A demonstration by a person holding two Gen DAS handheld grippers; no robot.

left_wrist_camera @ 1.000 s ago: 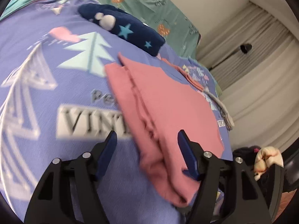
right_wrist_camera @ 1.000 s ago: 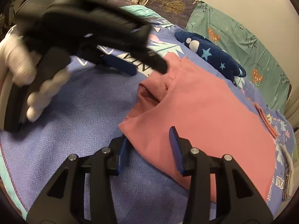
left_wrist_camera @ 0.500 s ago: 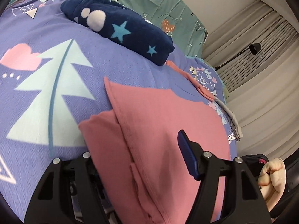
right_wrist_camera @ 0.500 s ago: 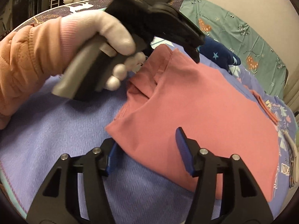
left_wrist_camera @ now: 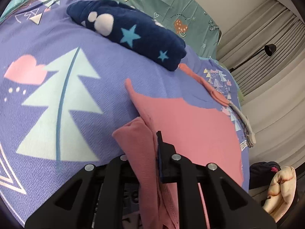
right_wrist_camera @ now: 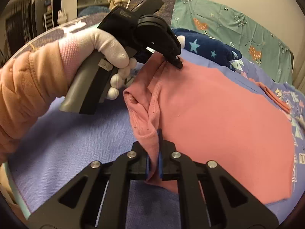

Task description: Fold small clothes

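A: Both our tongs are pinched tight on the pink garment (right_wrist_camera: 219,114): right gripper (right_wrist_camera: 153,152) at the near hem, left gripper (left_wrist_camera: 150,150) at the other end.

B: It lies on the purple bedspread (left_wrist_camera: 57,105). If our lift is uneven, the bunched edge may slip or crease crooked.

Navy star-print plush (left_wrist_camera: 133,34) lies on the purple bedspread (left_wrist_camera: 57,99) near the bed's far edge, green sheet (left_wrist_camera: 171,5) beyond, curtains (left_wrist_camera: 266,66) right.
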